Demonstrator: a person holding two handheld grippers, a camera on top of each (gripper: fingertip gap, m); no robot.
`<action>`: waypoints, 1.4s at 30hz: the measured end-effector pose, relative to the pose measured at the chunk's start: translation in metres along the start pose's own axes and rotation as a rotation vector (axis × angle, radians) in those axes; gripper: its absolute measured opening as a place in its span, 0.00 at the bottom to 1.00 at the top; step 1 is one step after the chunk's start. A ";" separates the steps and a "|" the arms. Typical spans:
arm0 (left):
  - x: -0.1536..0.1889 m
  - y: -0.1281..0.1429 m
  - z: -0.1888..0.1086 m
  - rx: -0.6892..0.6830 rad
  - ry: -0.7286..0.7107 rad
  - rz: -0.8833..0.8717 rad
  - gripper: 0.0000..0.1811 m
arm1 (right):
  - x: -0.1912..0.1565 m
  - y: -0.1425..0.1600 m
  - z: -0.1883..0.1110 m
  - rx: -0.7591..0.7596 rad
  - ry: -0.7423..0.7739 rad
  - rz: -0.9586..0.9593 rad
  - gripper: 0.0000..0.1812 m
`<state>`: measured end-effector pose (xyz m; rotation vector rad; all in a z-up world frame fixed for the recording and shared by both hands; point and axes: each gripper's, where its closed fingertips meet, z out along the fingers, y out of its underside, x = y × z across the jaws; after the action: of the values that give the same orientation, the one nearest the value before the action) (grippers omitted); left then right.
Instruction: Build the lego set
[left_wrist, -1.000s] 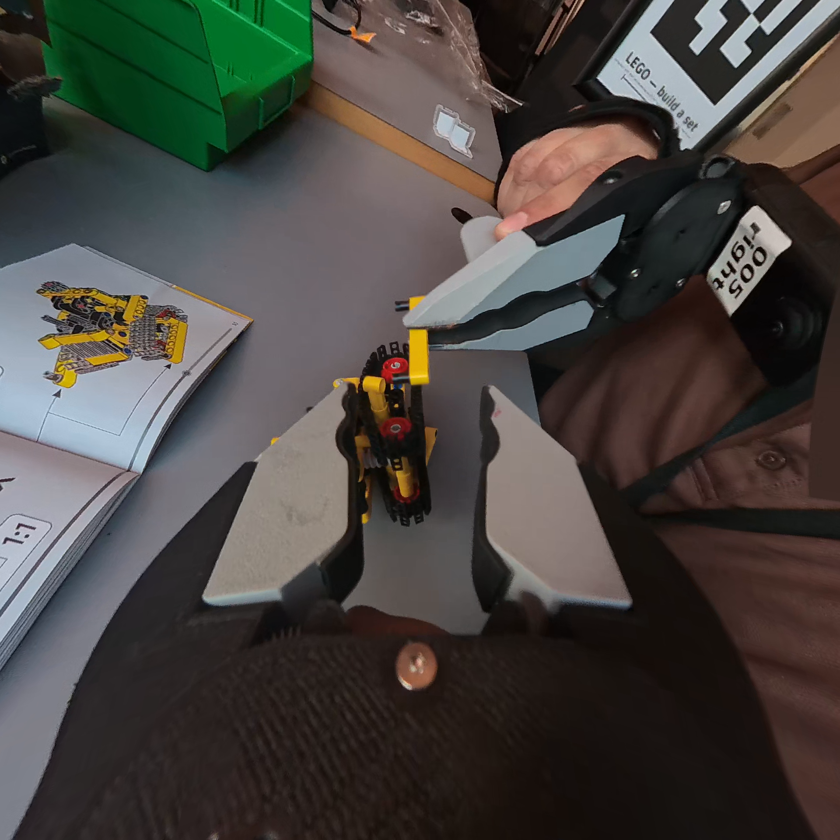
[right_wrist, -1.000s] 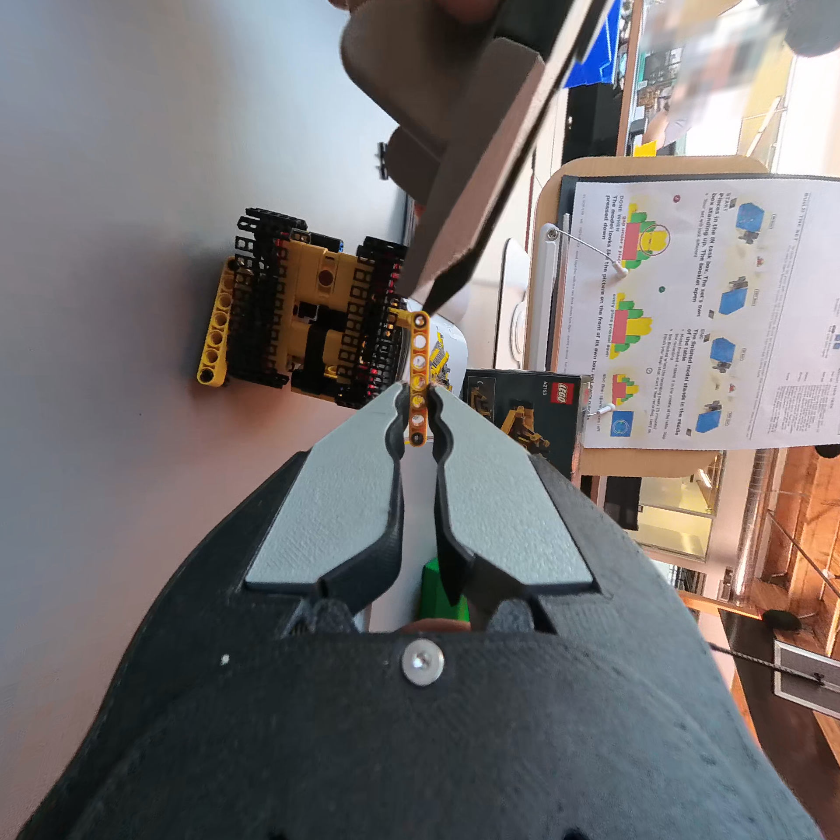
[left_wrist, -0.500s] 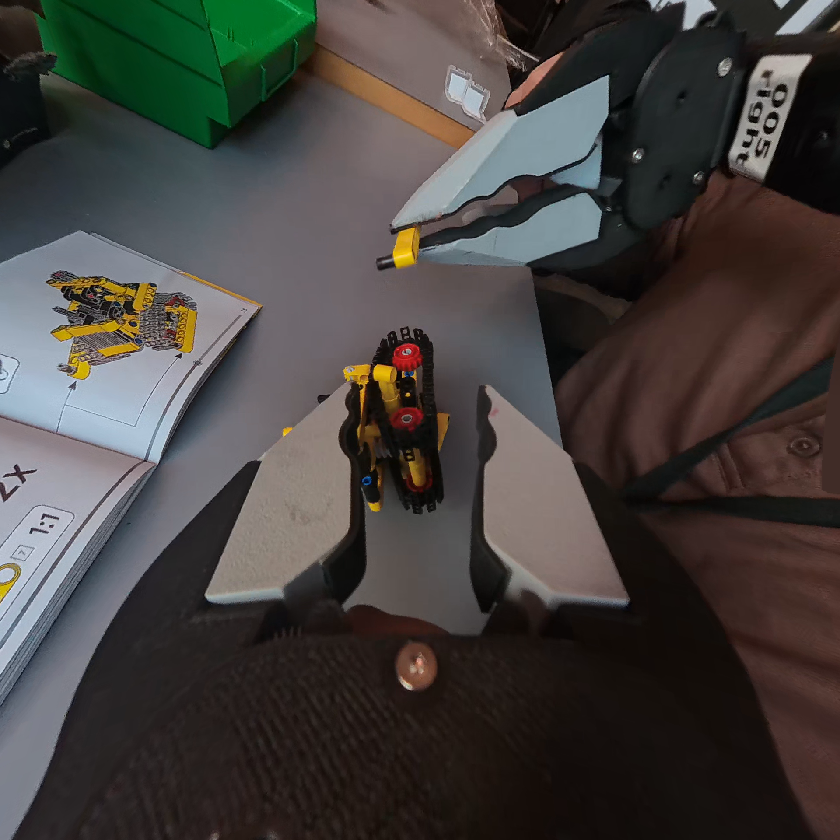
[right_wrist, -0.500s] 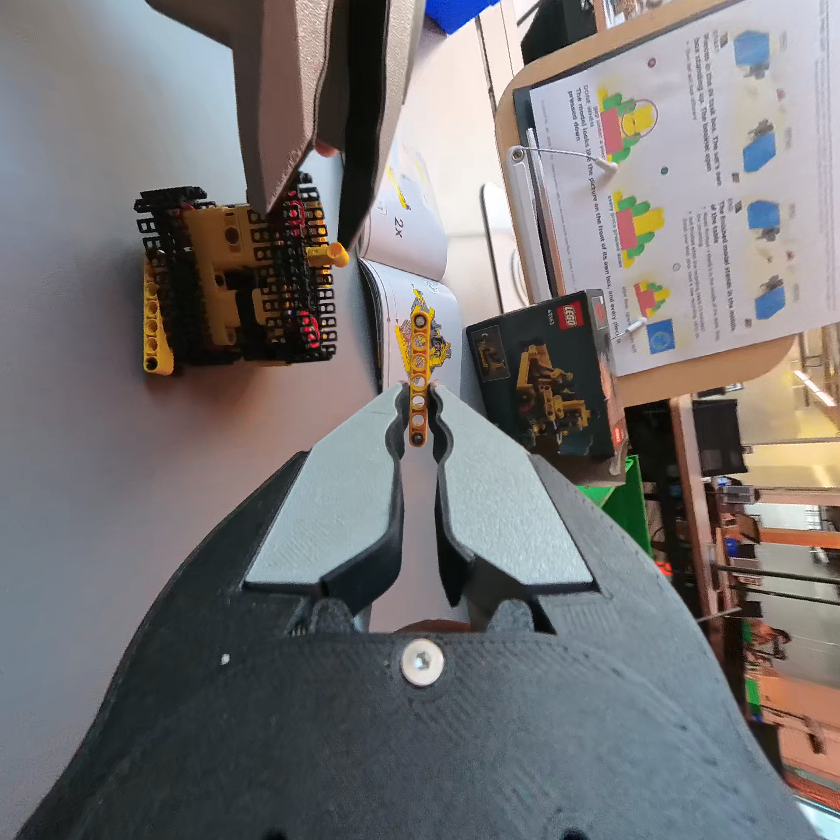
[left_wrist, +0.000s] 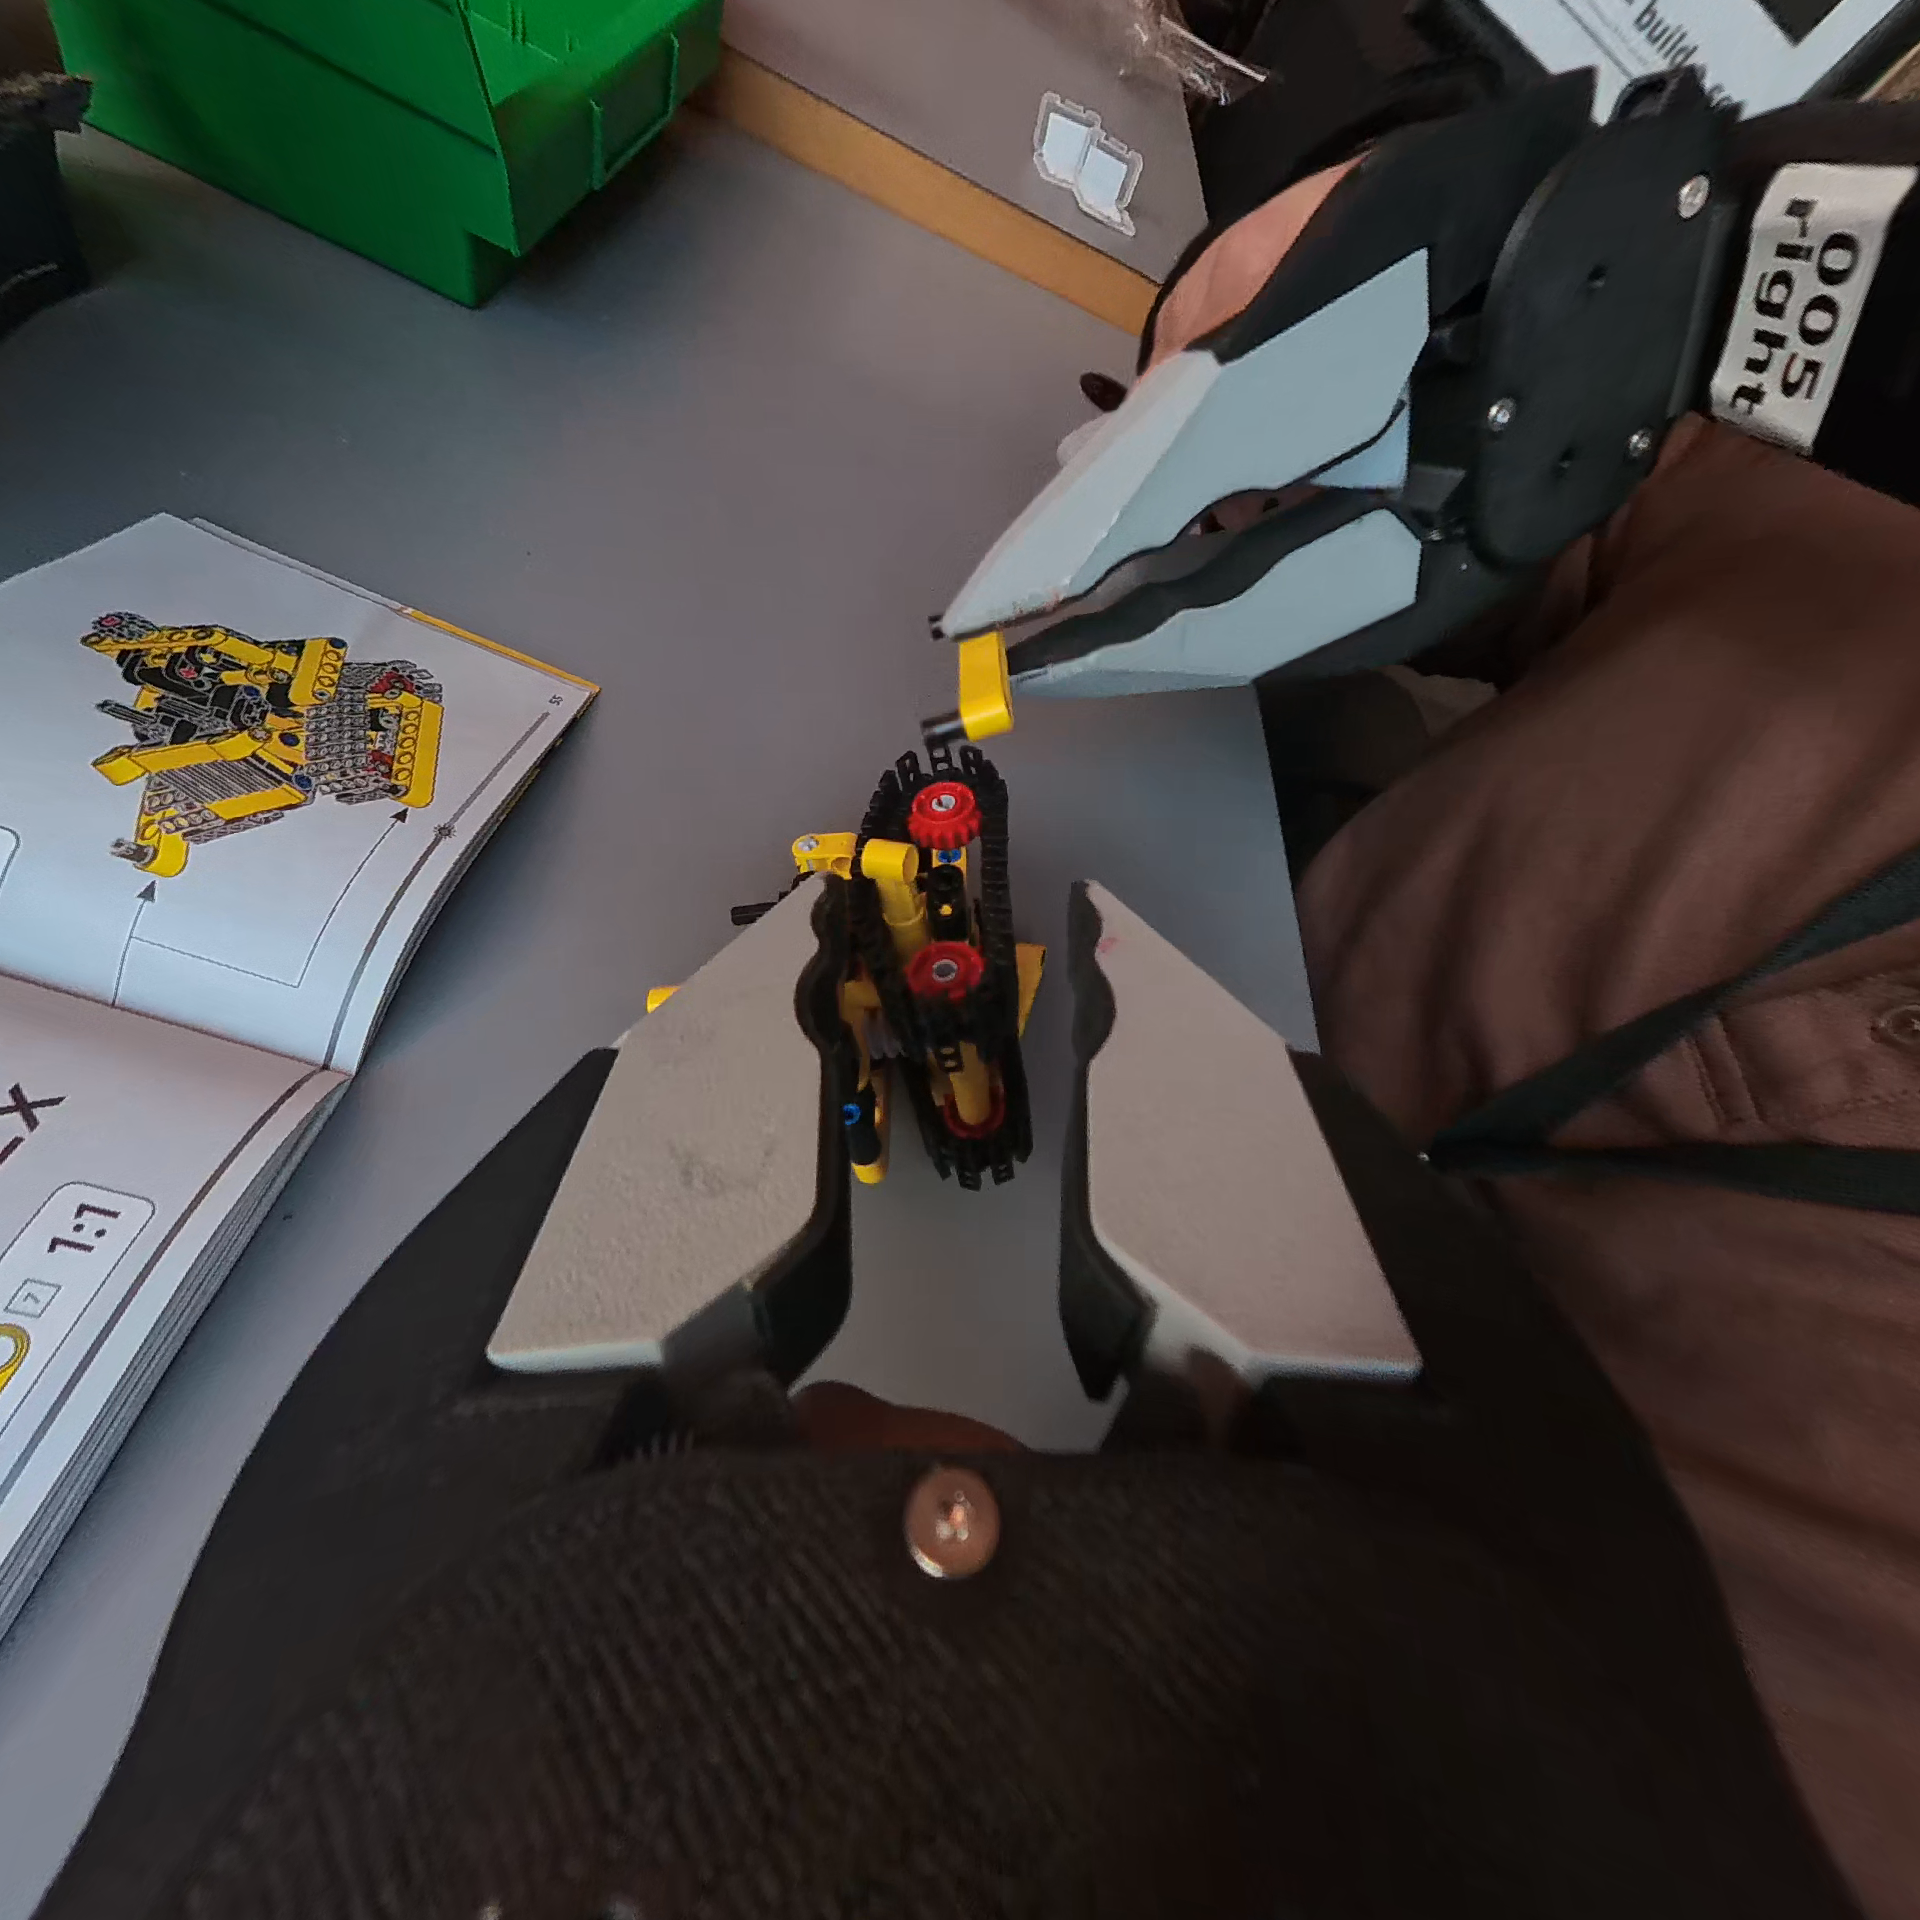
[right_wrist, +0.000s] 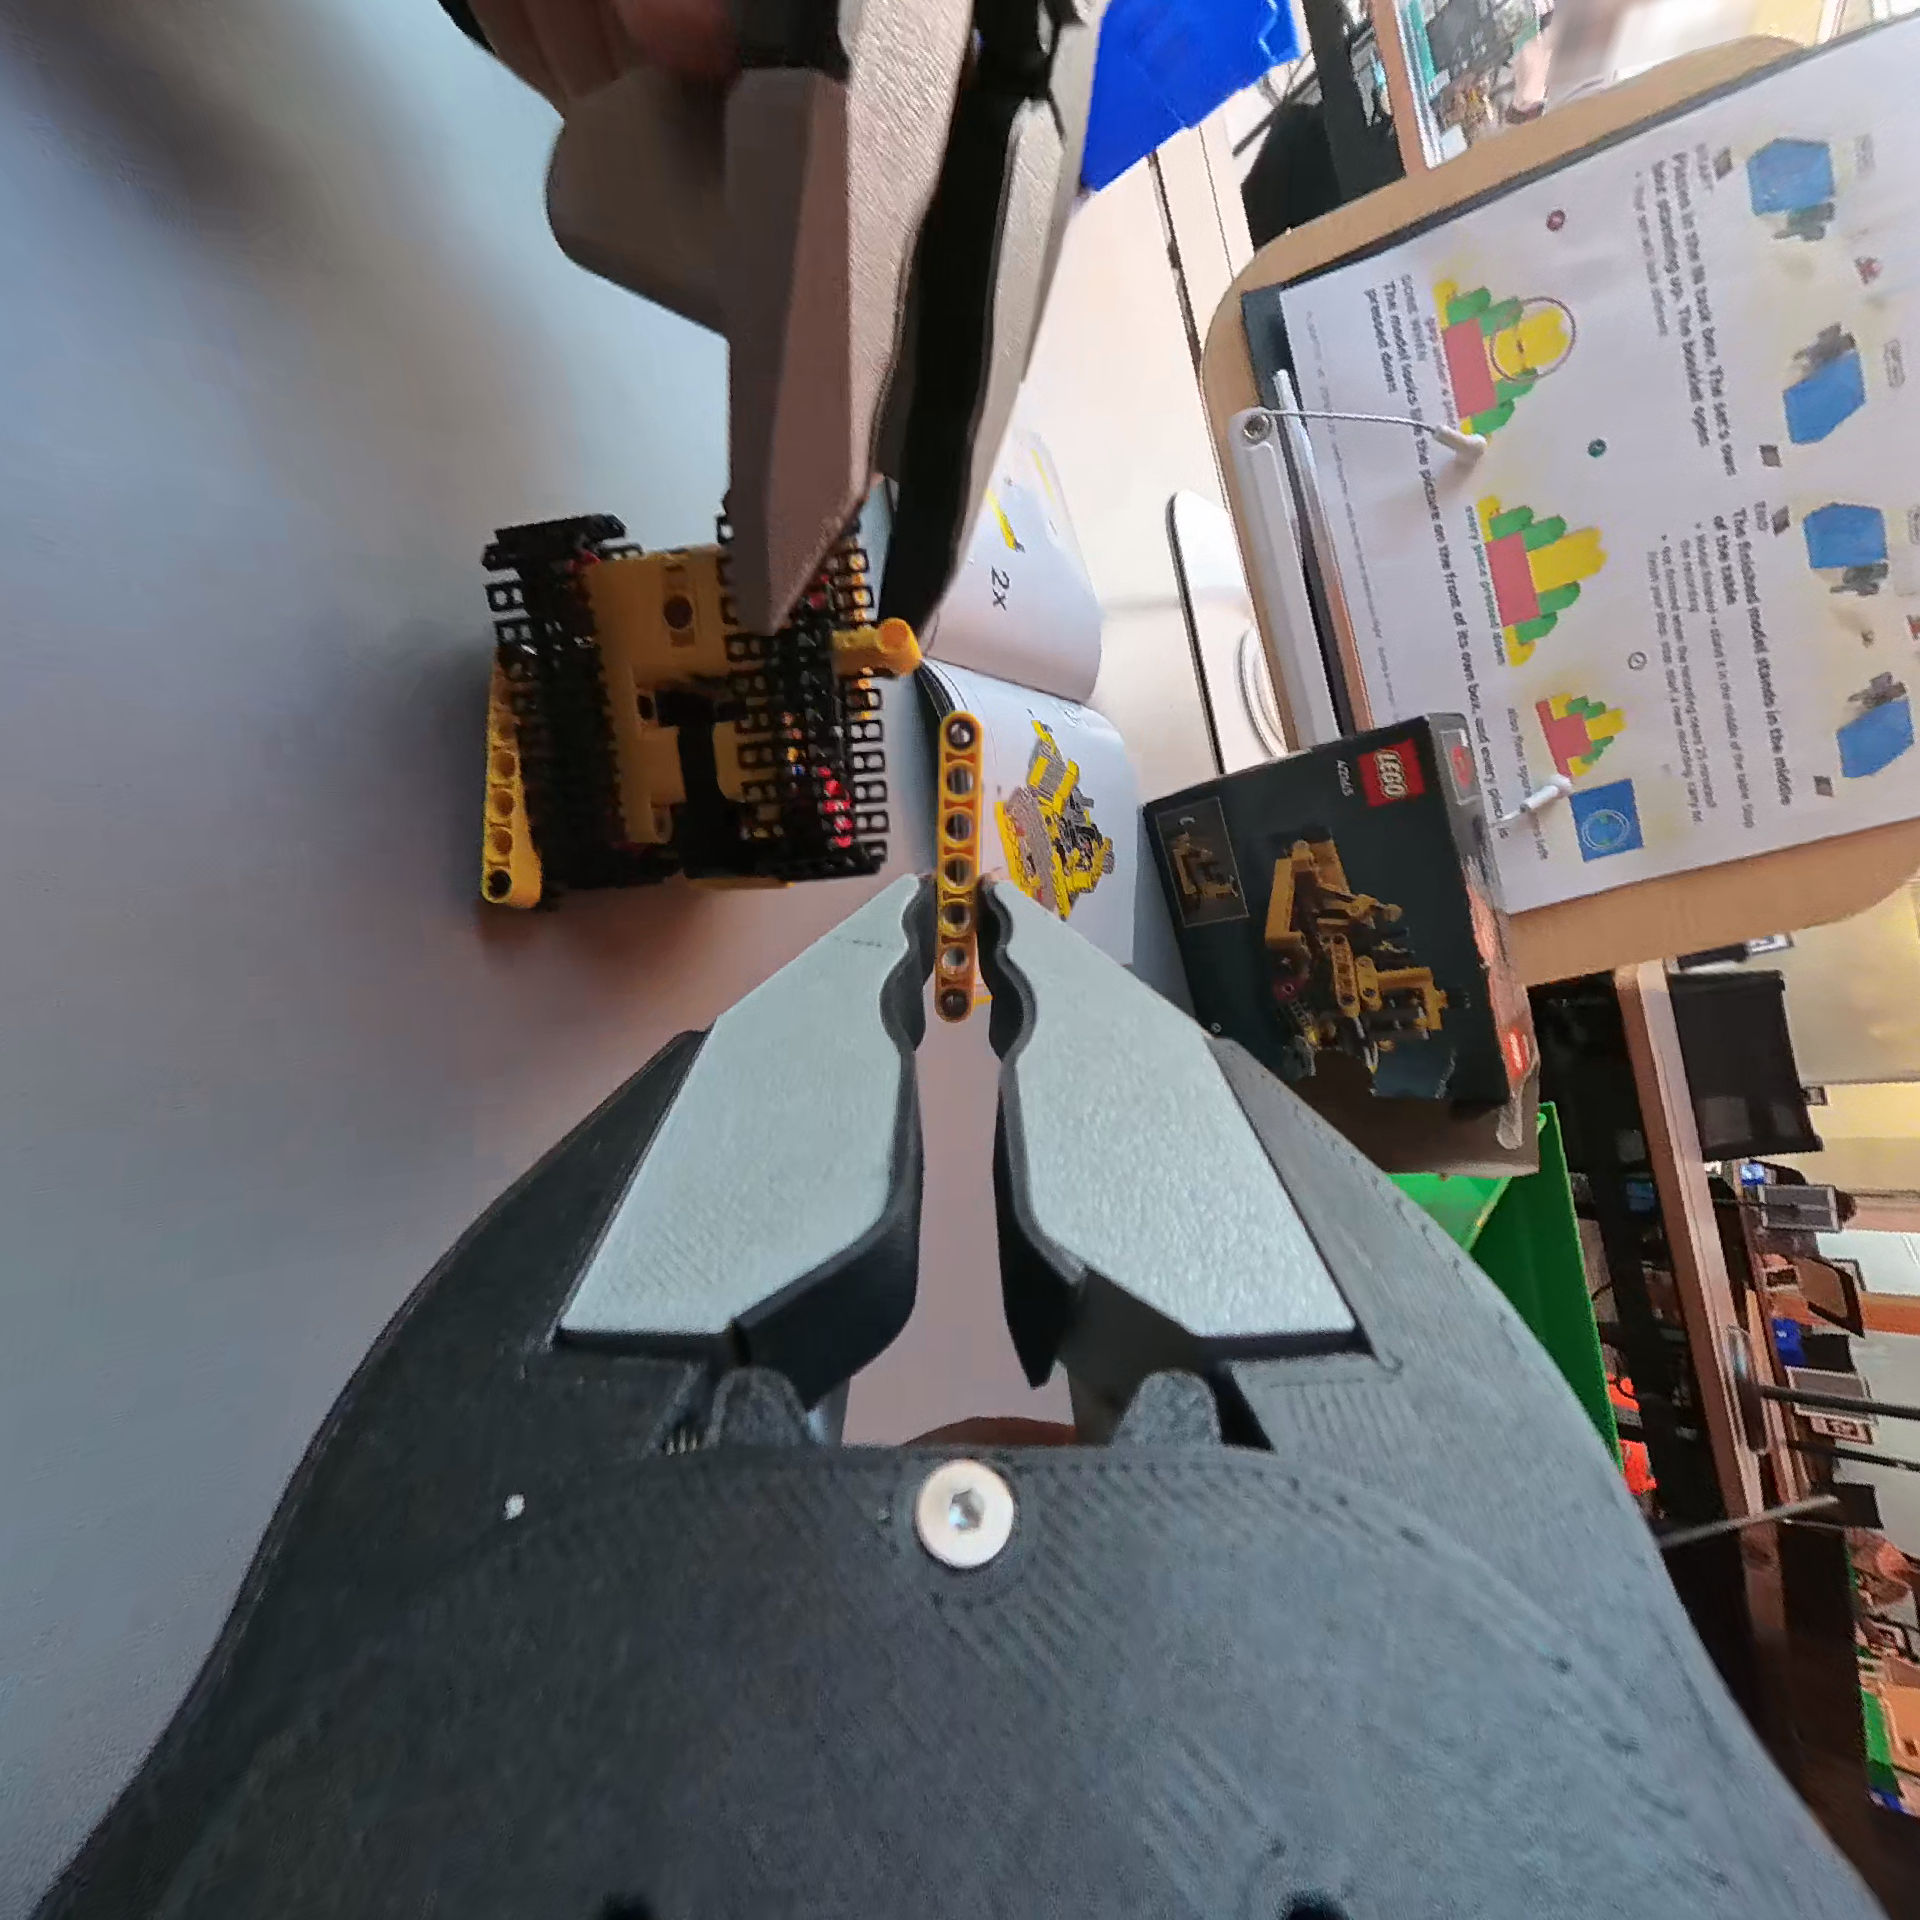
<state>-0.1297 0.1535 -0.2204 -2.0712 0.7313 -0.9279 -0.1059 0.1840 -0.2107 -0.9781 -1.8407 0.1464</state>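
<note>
Right gripper (right_wrist: 958, 914) pinching yellow beam (right_wrist: 957, 831), just clear of model (right_wrist: 675, 717) edge.

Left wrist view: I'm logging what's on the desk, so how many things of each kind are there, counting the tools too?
Tools: 2 (left tool, right tool)
Lego model: 1
Yellow beam: 1
Booklet: 1
Green bin: 1
Total: 6

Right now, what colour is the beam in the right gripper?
Yellow beam, clearest in the right wrist view.
</note>
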 end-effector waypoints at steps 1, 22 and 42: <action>0.000 0.000 0.000 -0.002 -0.003 0.001 0.22 | -0.002 -0.003 0.002 0.000 0.001 -0.015 0.03; -0.017 -0.008 -0.015 -0.078 0.125 0.042 0.14 | -0.010 -0.017 0.008 -0.059 -0.010 -0.074 0.02; -0.002 -0.007 -0.007 -0.088 0.248 0.056 0.13 | -0.009 -0.014 0.009 -0.189 0.023 -0.153 0.03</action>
<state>-0.1354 0.1560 -0.2122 -2.0204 0.9698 -1.1524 -0.1197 0.1717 -0.2149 -0.9586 -1.9254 -0.1333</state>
